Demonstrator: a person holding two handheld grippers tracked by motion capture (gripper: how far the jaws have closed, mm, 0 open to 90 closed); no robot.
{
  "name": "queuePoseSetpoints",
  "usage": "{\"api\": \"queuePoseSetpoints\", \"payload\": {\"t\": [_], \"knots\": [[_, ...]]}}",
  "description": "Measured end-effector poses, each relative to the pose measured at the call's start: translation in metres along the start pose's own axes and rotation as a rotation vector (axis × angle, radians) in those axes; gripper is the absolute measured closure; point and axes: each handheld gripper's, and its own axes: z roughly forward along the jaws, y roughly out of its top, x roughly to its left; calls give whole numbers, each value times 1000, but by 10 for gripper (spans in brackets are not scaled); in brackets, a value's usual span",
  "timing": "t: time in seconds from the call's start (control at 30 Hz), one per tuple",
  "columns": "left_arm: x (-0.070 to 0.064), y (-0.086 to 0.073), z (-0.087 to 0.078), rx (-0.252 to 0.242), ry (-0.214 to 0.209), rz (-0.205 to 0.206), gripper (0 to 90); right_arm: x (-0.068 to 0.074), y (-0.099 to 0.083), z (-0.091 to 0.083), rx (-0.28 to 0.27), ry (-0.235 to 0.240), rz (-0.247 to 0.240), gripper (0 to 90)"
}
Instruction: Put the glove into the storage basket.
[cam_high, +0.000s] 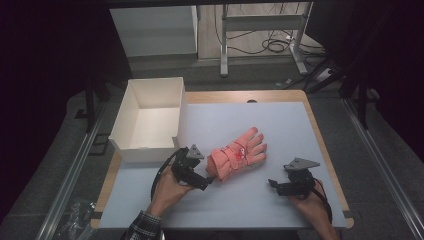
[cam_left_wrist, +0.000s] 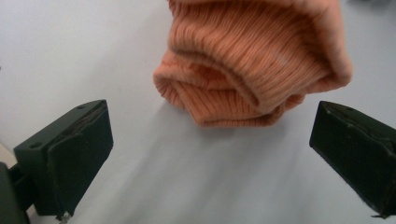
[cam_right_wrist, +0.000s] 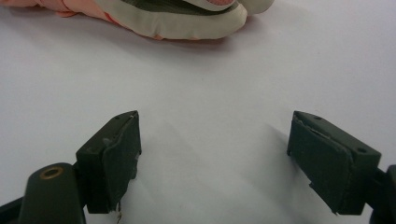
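Observation:
A salmon-pink winter glove (cam_high: 238, 153) lies flat on the pale mat (cam_high: 280, 120), its fingers pointing up and to the right. My left gripper (cam_high: 209, 181) sits at the glove's knitted cuff (cam_left_wrist: 243, 79), jaws wide apart, with the cuff just ahead of them and not between them. My right gripper (cam_high: 272, 185) rests on the mat to the right of the glove, open, with bare mat between its jaws. The edge of the glove (cam_right_wrist: 177, 18) shows at the top of the right gripper view.
A white open box (cam_high: 150, 117) stands at the table's back left, close behind my left hand. The wooden table edge (cam_high: 330, 165) frames the mat. Desk legs and cables lie on the floor beyond.

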Motion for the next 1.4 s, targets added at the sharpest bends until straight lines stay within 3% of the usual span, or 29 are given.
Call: {"api": "queuePoseSetpoints", "payload": {"t": [0.47,0.8,1.0,1.3,1.4], "knots": [[-7,43,-5,30,-24,62,0,0,0,0,-1,1,1,178],[-9,73,10,64,-26,101,0,0,0,0,-1,2,1,178],[-10,79,29,90,-28,115,0,0,0,0,-1,2,2,178],[-11,73,54,132,-53,121,0,0,0,0,-2,2,1,178],[-12,70,62,159,-33,132,0,0,0,0,-2,1,0,178]]}}
